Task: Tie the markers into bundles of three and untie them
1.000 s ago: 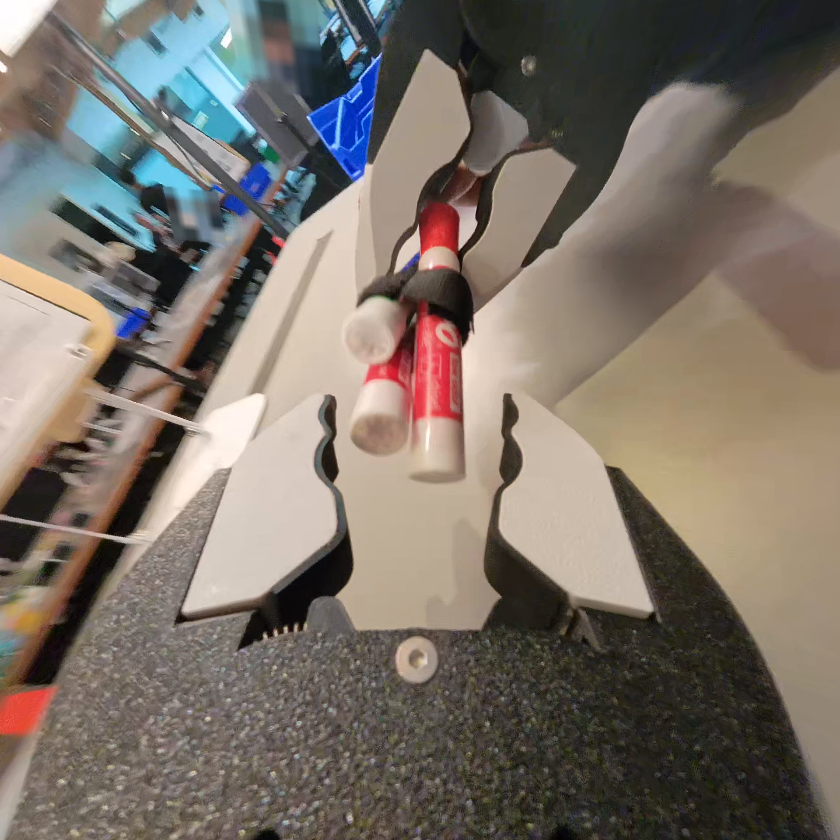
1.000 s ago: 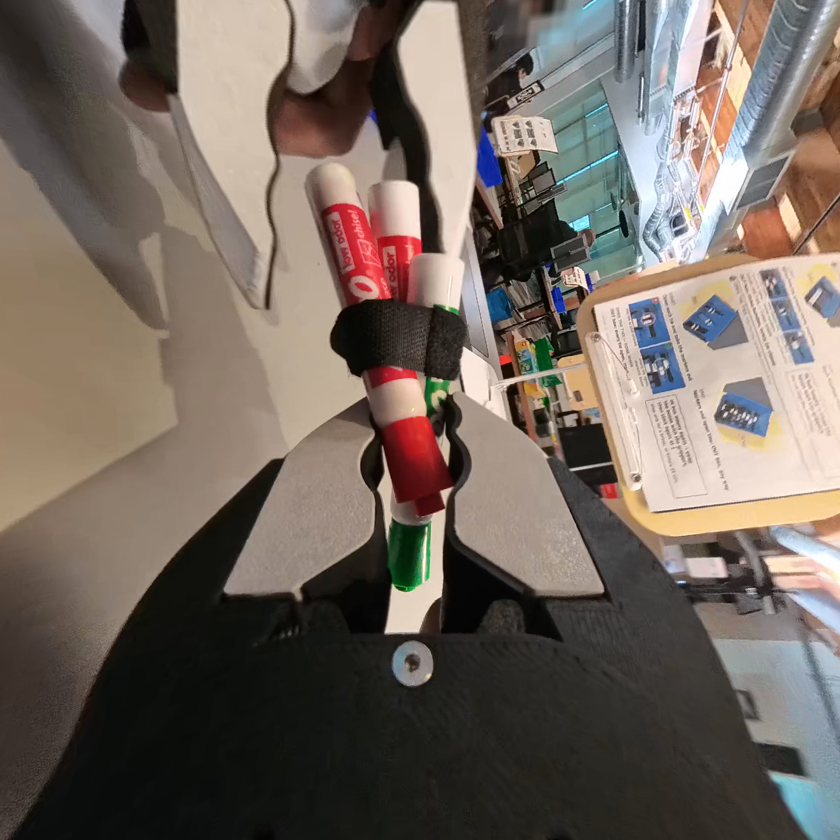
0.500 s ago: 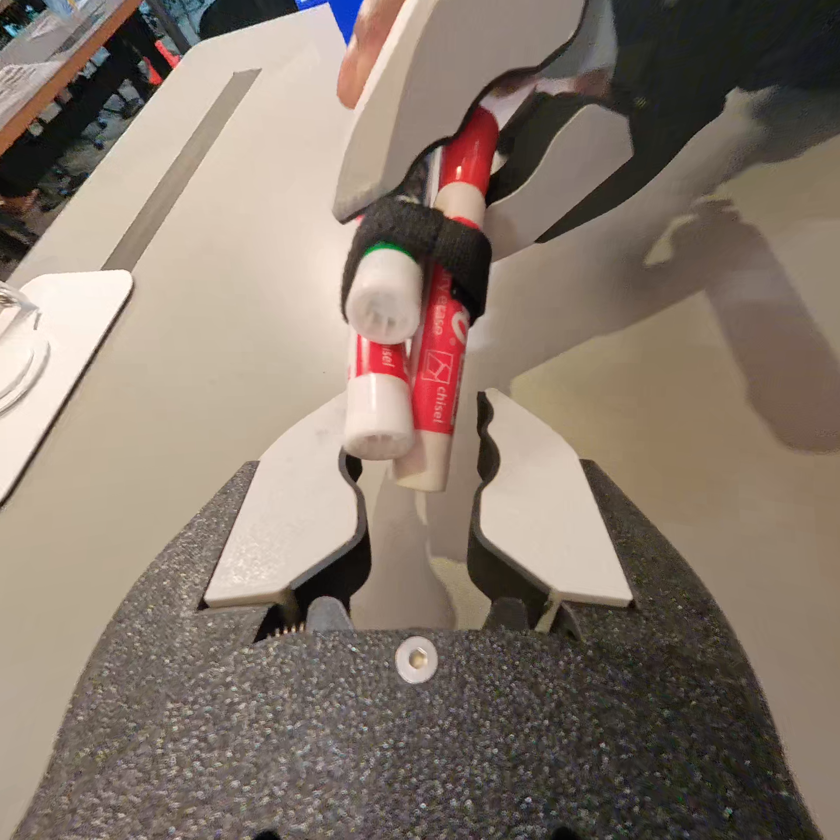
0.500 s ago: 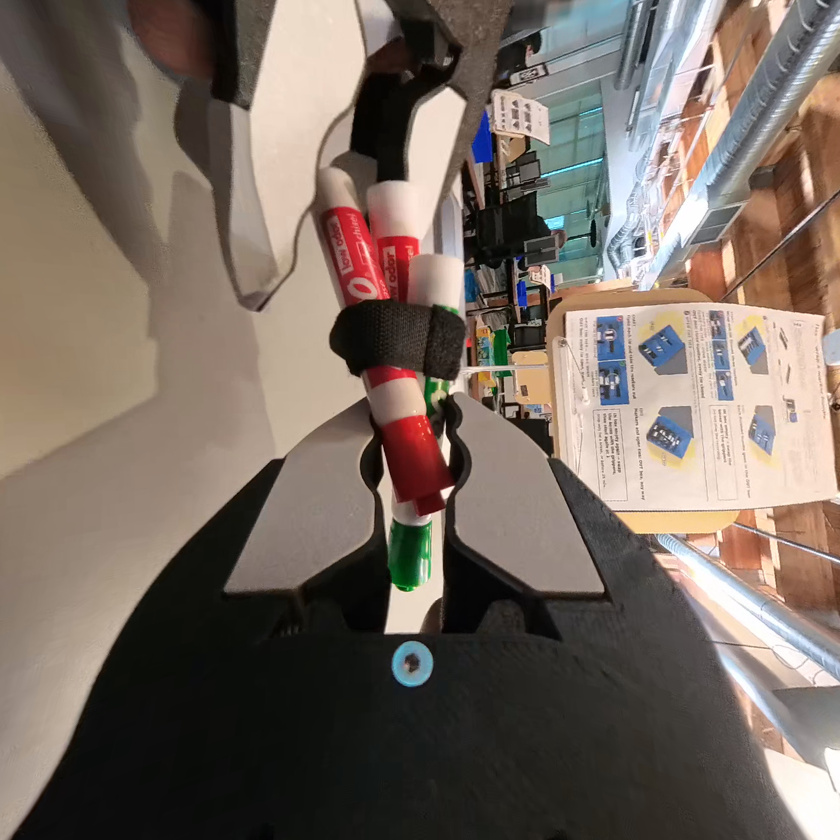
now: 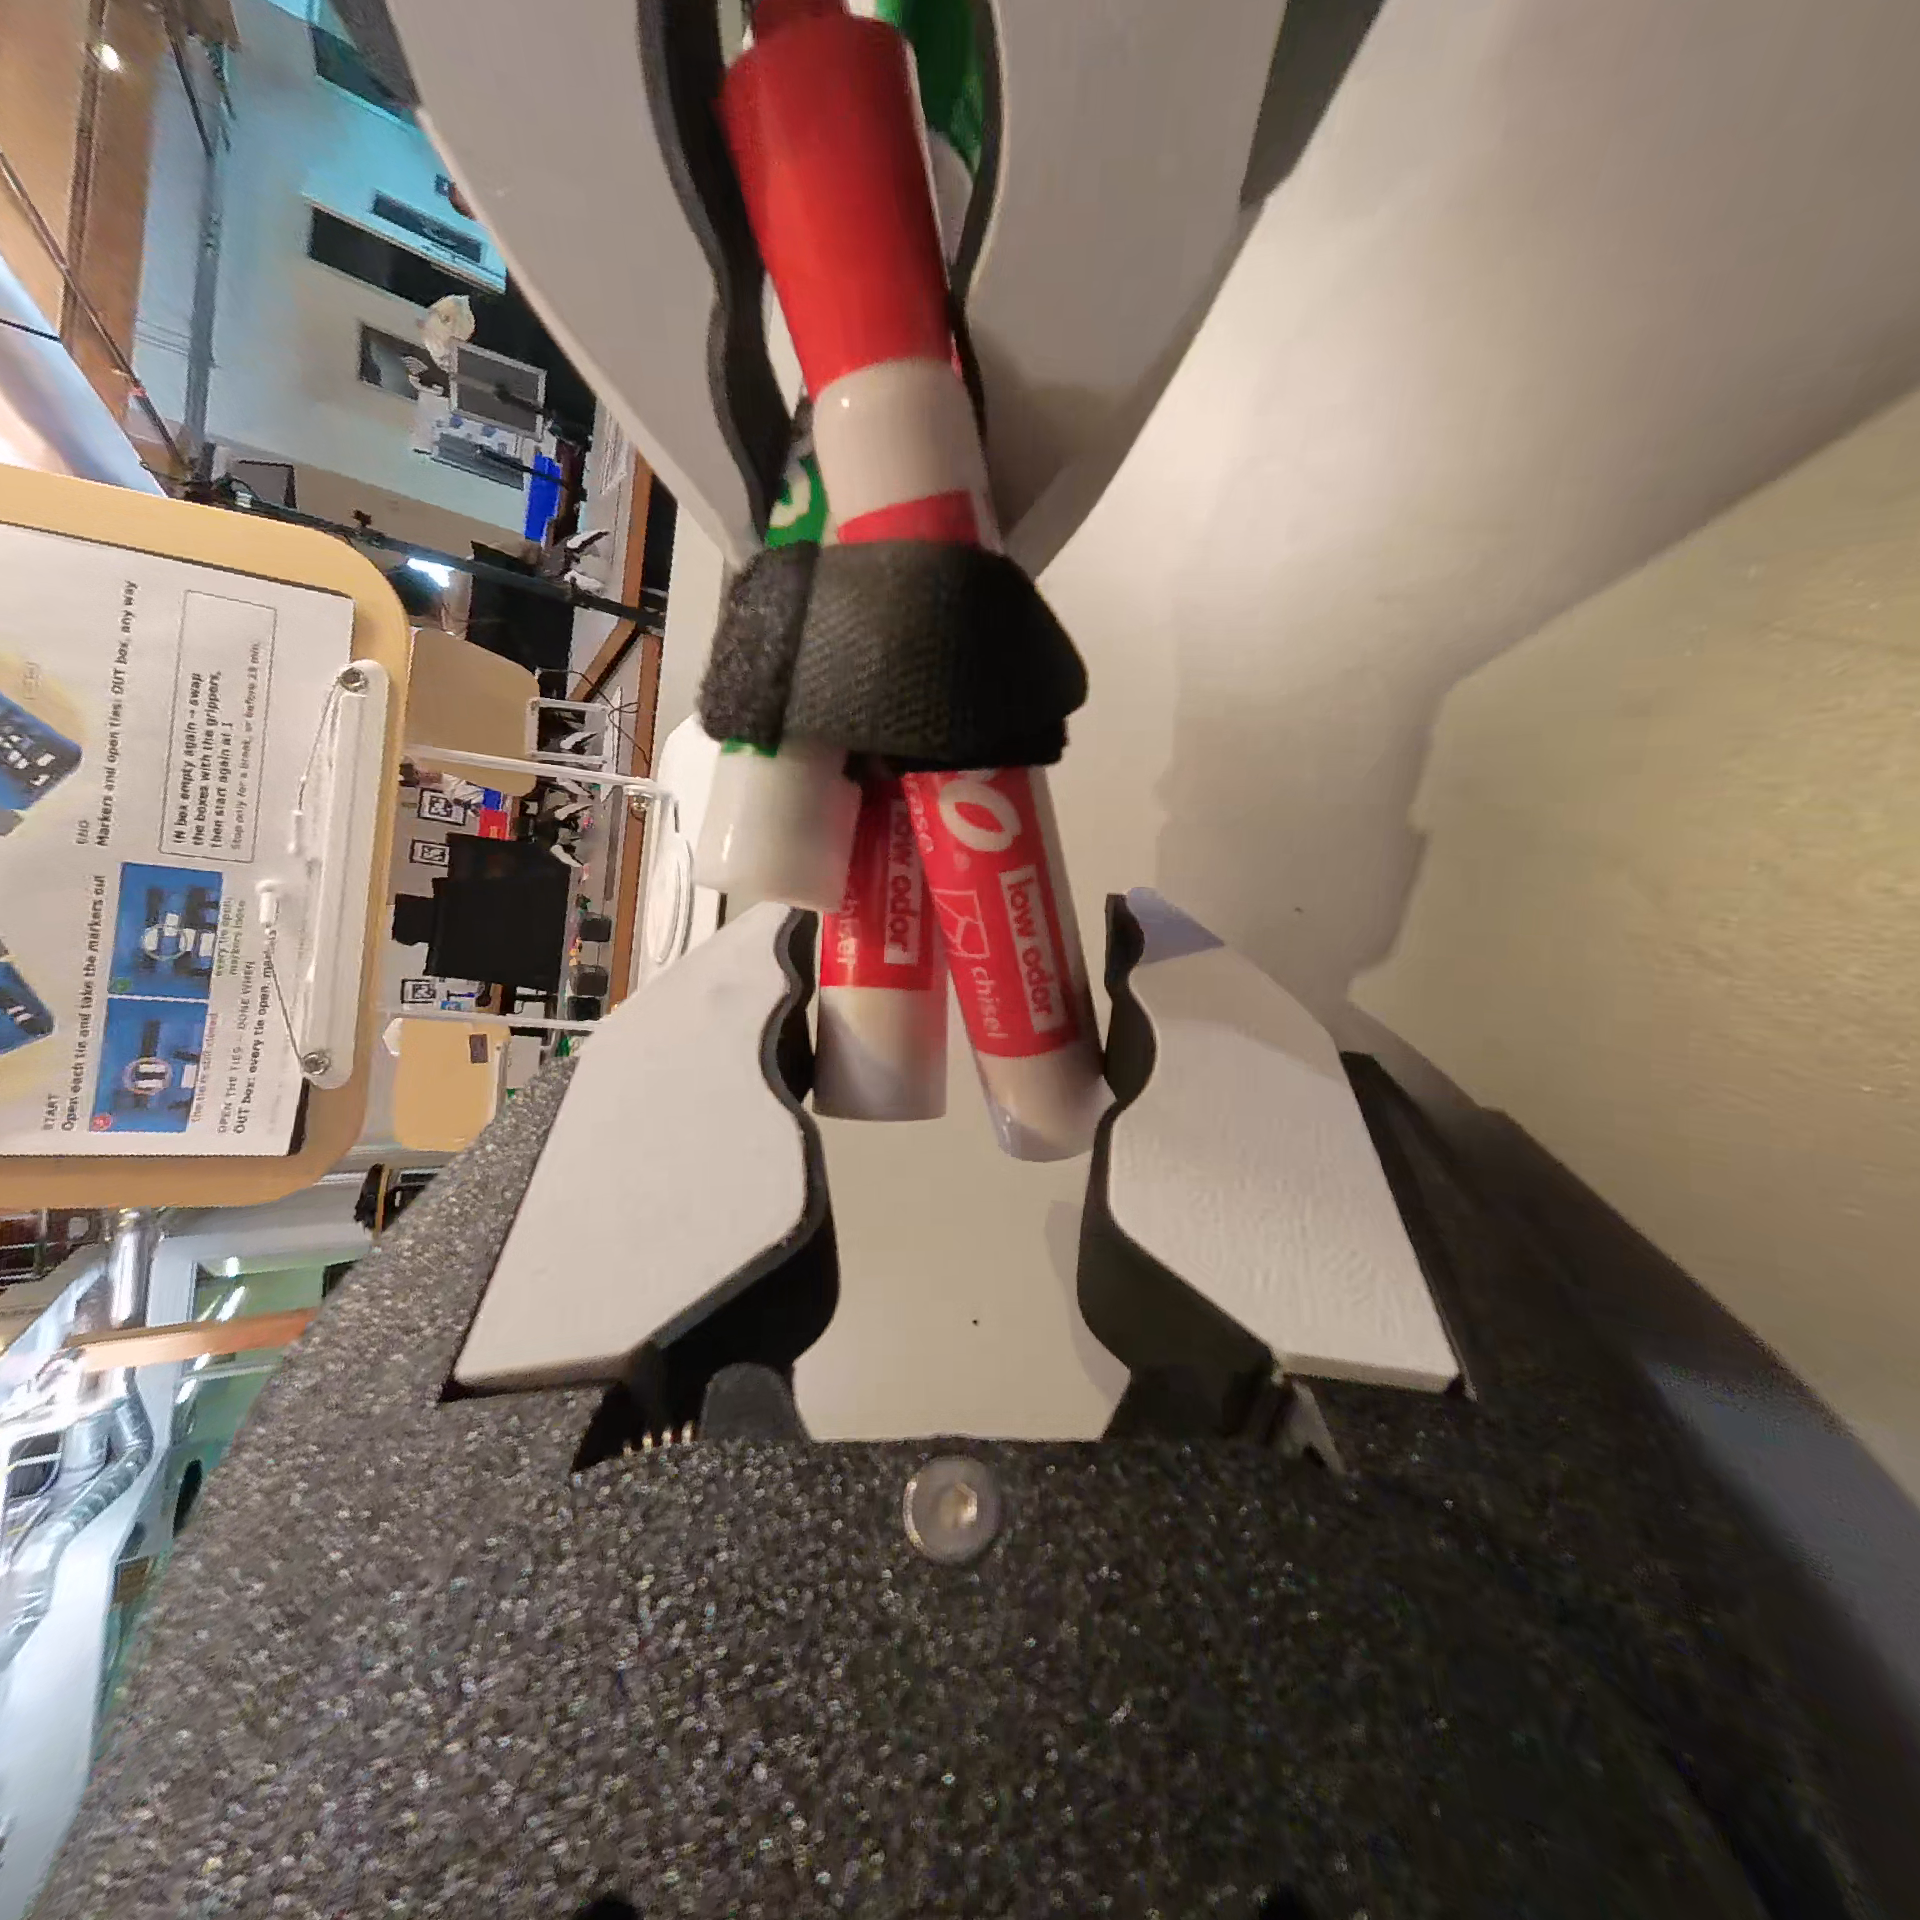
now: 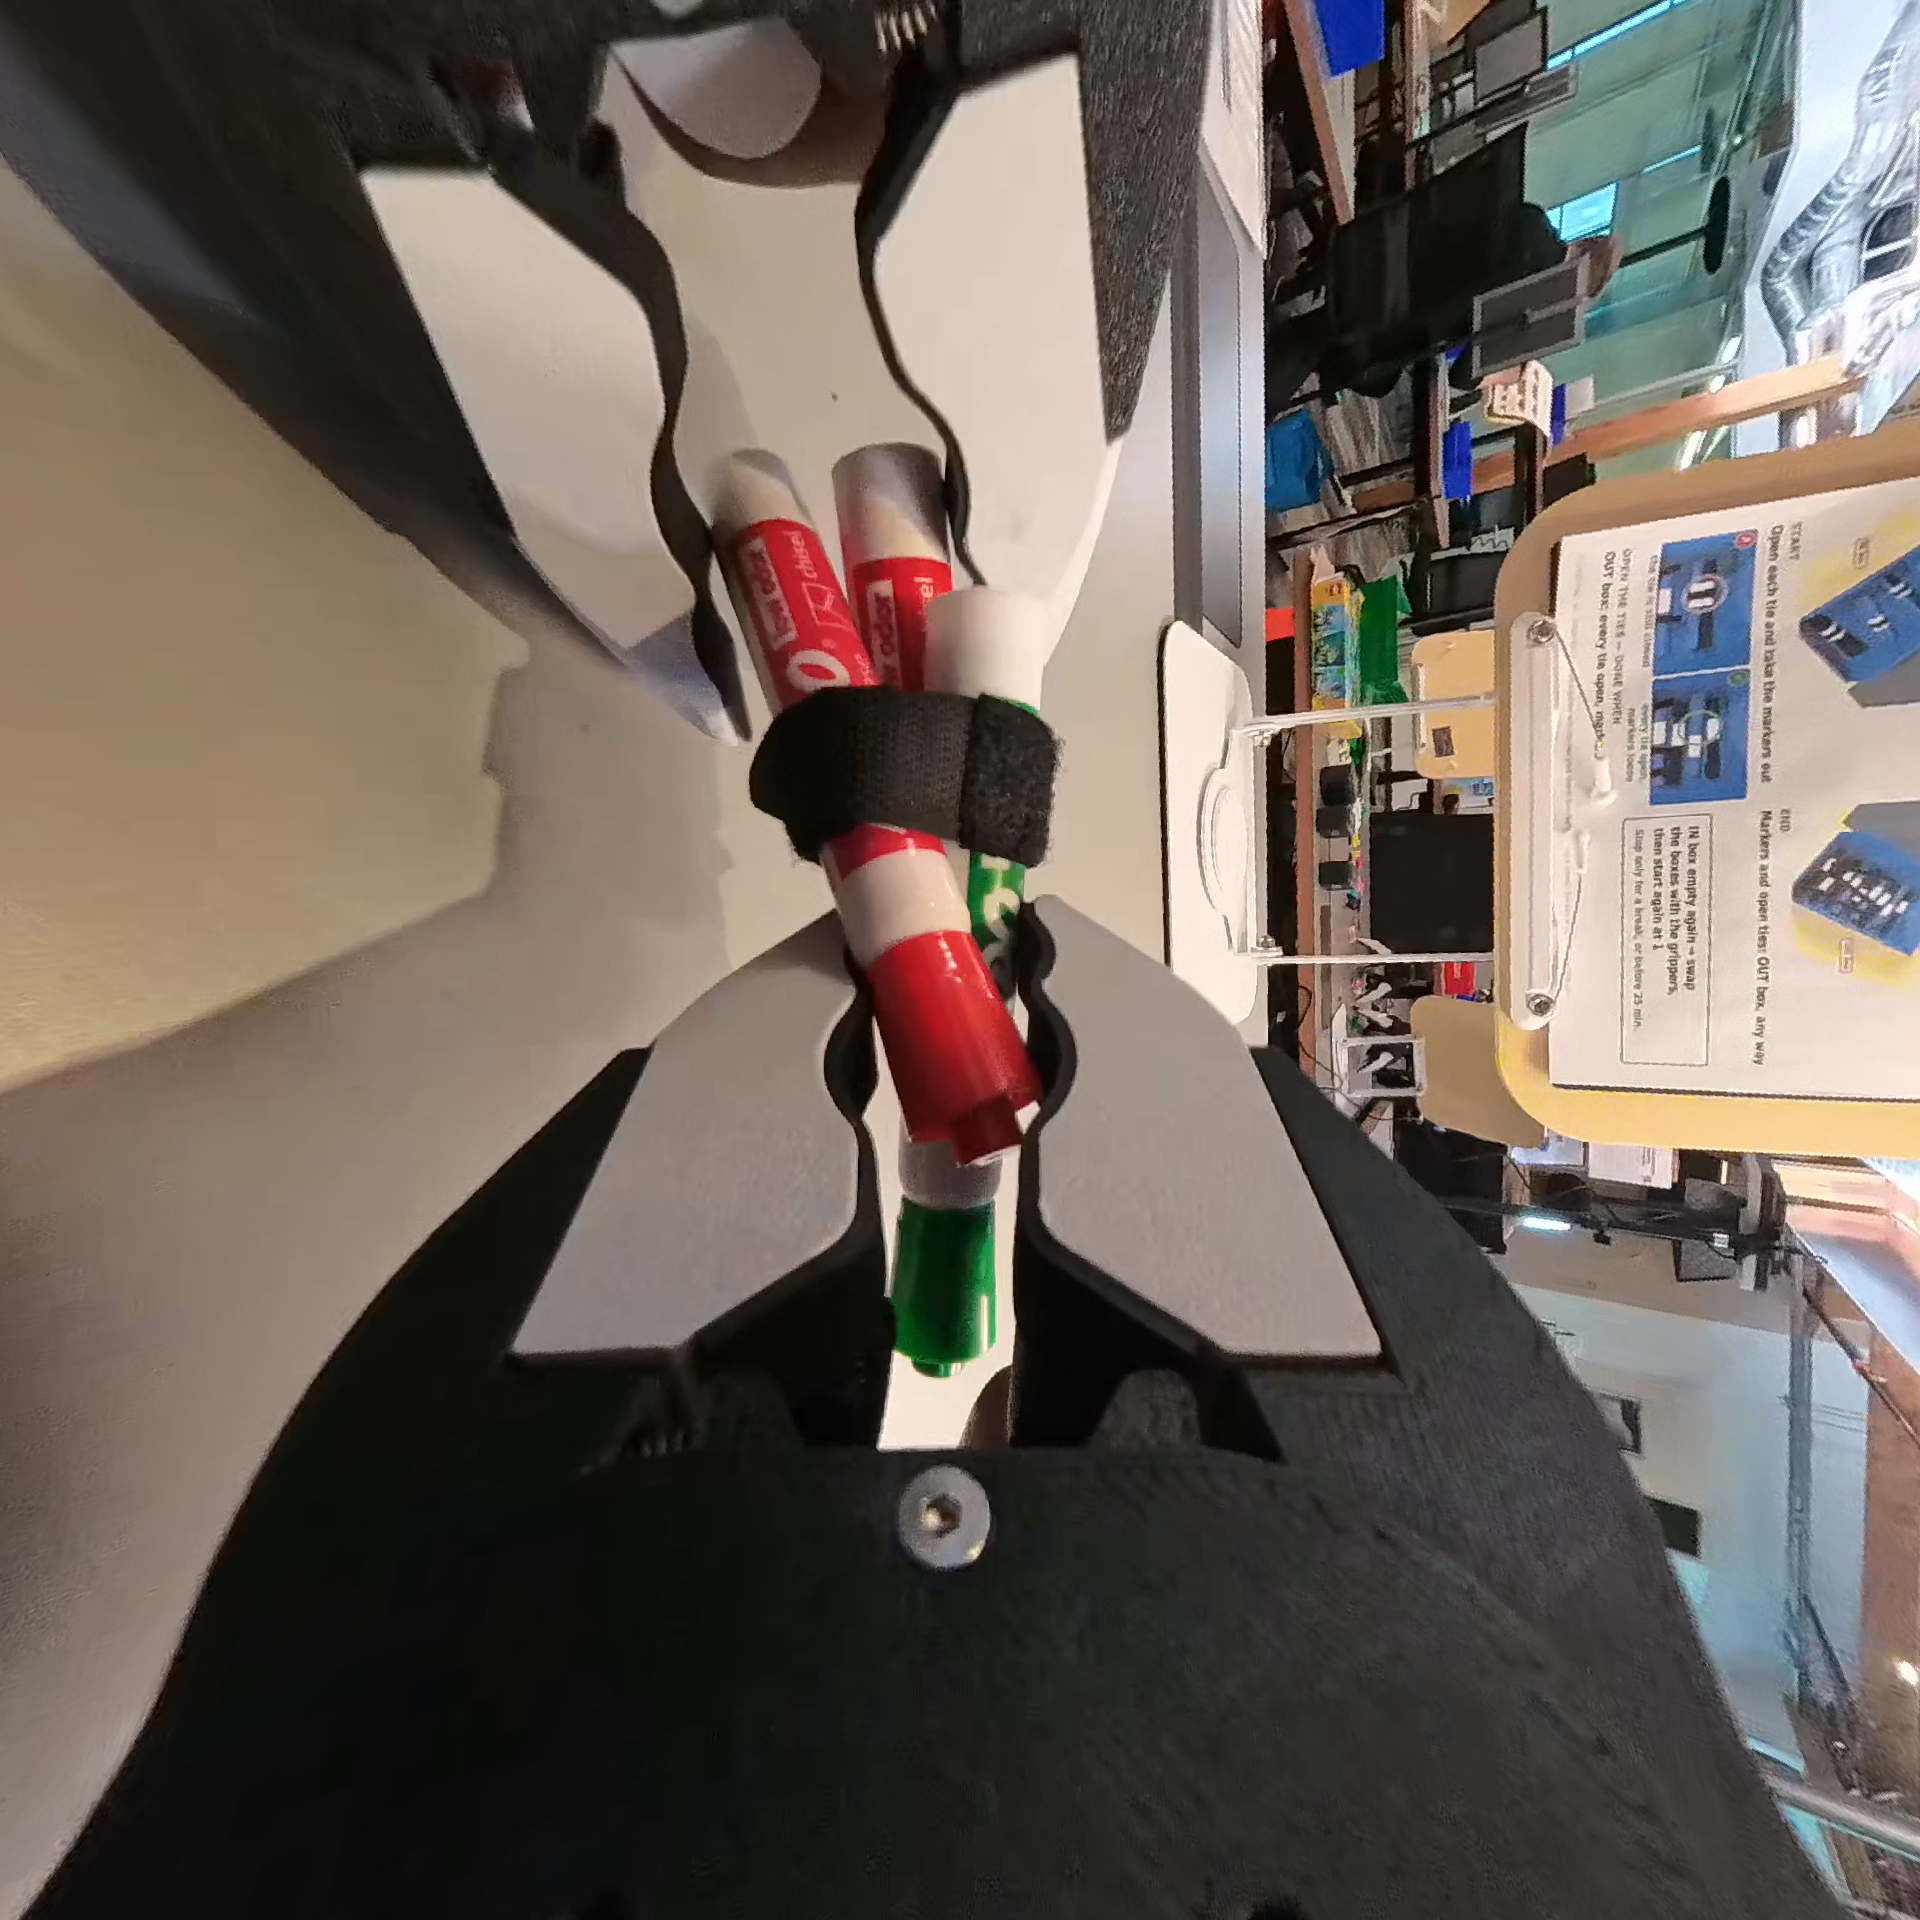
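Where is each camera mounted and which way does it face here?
Left wrist view: on the left gripper, looking along its open fingers at the bundle's butt ends.
Right wrist view: on the right gripper, shut on the bundle's cap ends, facing the left gripper.
Both share the bundle, black strap and clipboard.

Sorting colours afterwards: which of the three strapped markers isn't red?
The green marker, with the green cap, lying deepest in the right gripper. The other two markers are red.
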The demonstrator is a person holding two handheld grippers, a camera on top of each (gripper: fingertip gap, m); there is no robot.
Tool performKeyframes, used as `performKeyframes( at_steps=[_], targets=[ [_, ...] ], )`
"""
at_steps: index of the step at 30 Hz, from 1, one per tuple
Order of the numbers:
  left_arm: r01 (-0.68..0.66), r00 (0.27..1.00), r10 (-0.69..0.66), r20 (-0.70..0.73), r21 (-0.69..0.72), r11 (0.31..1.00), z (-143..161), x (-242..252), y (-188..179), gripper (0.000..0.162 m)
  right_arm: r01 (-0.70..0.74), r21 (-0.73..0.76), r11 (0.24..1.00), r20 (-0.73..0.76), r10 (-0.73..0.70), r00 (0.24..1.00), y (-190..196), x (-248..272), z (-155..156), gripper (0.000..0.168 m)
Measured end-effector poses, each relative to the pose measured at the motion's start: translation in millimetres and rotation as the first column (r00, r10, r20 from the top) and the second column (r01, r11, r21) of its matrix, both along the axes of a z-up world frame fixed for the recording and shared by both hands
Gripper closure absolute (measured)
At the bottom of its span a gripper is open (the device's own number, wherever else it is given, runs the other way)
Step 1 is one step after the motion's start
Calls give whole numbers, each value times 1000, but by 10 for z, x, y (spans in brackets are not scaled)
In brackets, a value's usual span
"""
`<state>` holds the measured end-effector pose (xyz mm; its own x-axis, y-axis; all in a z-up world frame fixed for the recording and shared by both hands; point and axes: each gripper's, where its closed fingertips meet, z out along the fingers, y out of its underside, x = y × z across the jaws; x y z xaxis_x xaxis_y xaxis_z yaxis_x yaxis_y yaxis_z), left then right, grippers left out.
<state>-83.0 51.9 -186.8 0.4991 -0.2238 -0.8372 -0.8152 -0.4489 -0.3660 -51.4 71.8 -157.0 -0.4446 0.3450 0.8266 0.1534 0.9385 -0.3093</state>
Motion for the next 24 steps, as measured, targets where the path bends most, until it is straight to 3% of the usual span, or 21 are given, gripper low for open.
performKeyframes(
  at_steps=[11,17,24],
  targets=[
    [40,998,-39,50,-11,999,-18,20,-36,110,-9,31,999,-4,10,1000,-38,-7,12,144],
    [-7,996,6,-94,-9,1000,2,-56,-21,106,50,-94,994,65,-44,997,-43,-6,-1,145],
    [27,995,-27,-97,3,1000,42,-37,-40,120,69,-72,995,78,-64,995,-74,13,27,144]
  ],
)
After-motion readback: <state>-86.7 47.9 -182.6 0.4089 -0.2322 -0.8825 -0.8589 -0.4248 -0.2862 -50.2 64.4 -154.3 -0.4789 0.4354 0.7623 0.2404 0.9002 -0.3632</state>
